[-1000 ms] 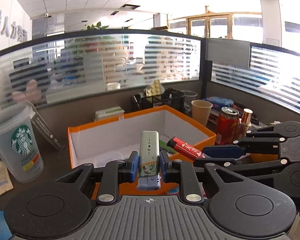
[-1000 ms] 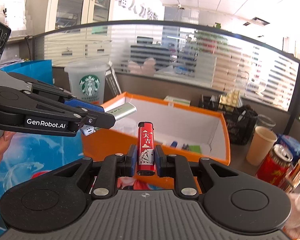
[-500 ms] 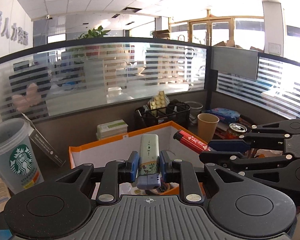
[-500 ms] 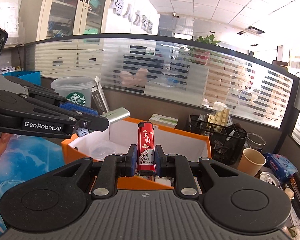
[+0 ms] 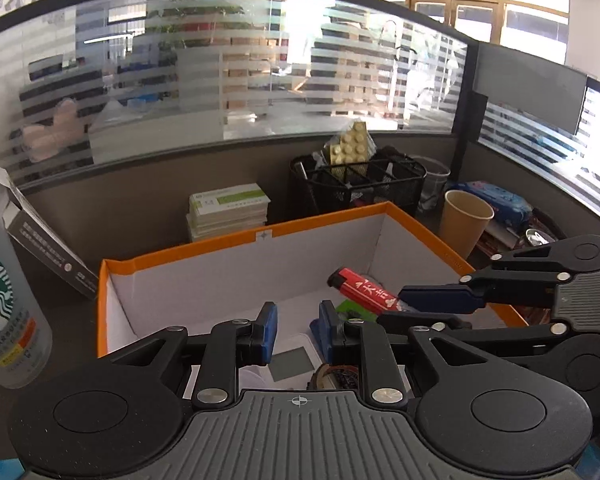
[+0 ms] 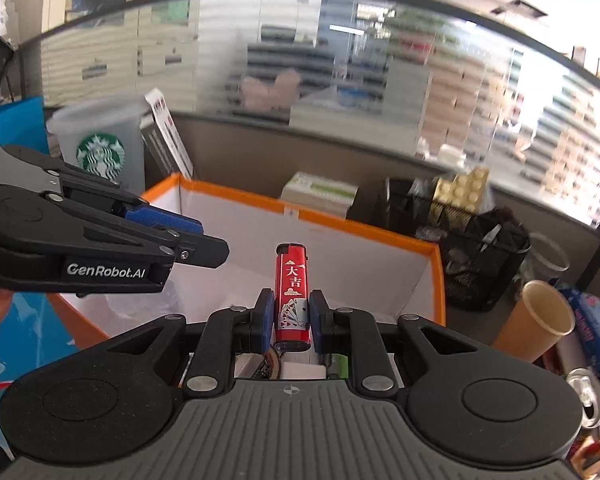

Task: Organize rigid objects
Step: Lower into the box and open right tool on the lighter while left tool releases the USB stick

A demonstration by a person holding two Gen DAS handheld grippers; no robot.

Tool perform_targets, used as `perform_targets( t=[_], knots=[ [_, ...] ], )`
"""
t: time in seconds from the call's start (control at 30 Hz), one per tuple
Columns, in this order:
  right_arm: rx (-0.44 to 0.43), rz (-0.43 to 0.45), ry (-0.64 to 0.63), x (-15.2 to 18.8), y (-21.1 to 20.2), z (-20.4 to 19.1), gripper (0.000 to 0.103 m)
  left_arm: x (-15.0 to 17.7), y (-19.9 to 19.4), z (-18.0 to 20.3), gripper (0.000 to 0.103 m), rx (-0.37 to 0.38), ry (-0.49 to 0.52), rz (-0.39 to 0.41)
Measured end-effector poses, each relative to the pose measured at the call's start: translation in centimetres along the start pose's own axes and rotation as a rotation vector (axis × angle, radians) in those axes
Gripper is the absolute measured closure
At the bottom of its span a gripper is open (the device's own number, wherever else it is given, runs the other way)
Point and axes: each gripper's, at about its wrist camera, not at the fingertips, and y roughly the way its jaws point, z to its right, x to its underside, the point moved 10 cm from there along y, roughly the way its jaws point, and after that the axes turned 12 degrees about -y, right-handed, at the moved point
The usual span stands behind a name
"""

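Gripping red lighter [image 6: 292, 292]: right jaws | left jaws: parted, green lighter gone | box [image 5: 320, 224] nearer

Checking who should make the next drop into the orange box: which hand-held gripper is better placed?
Right. Its hand-held gripper clamps the red lighter over the open box. The left hand-held gripper has nothing between its pads, so it likely has nothing to drop.

Bright daylight thru windows [image 5: 532, 24], blown-out glare top right; fisheye bends edges, corners black; right view's backgrd motion-blurred.
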Motion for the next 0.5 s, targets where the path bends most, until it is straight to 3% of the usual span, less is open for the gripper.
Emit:
perform_targets(
  t=[0.23,0.33,0.47,0.5],
  knots=[
    [-0.047,-0.135,-0.010,2.3,4.1,-0.5,0.086,1.4,1.2,-0.2,0.082,-0.008,0.005,-0.033],
    [-0.051,-0.139,0.015,2.7,4.3,-0.4,0.084,1.8,1.1,-0.3,0.082,-0.009,0.002,-0.036],
    [-0.008,-0.109,0.009,2.2,2.8,0.0,0.060,1.8,-0.3,-0.4,0.078,-0.008,-0.010,-0.015],
    [0.005,-0.093,0.007,2.0,2.1,0.1,0.052,1.8,-0.9,-0.5,0.071,-0.006,-0.018,-0.006]
  ],
)
